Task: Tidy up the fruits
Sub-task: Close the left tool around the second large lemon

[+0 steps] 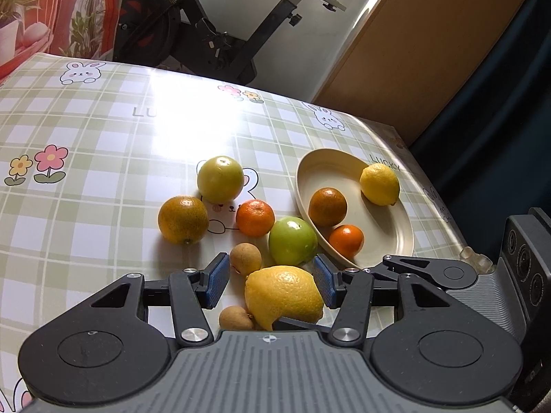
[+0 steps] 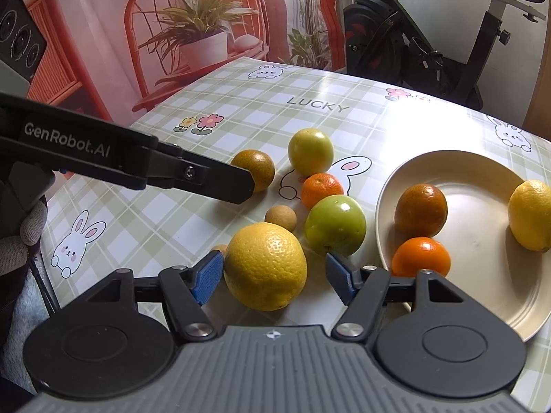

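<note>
A large yellow lemon (image 2: 265, 265) lies on the checked tablecloth between the open fingers of my right gripper (image 2: 273, 277), touching neither pad. It also shows in the left wrist view (image 1: 284, 296), below my open left gripper (image 1: 272, 280). A cream plate (image 2: 482, 234) at the right holds a brownish orange (image 2: 420, 210), a small orange tangerine (image 2: 420, 256) and a lemon (image 2: 530, 215). Loose on the cloth are a green apple (image 2: 335, 225), a tangerine (image 2: 322, 191), a yellow-green apple (image 2: 310, 151), a greenish orange (image 2: 256, 168) and small brown longans (image 2: 280, 218).
The left gripper's body (image 2: 137, 161) reaches in from the left above the cloth in the right wrist view. An exercise bike (image 2: 430, 44) stands behind the table. The table's right edge (image 1: 454, 213) runs just past the plate (image 1: 389, 241).
</note>
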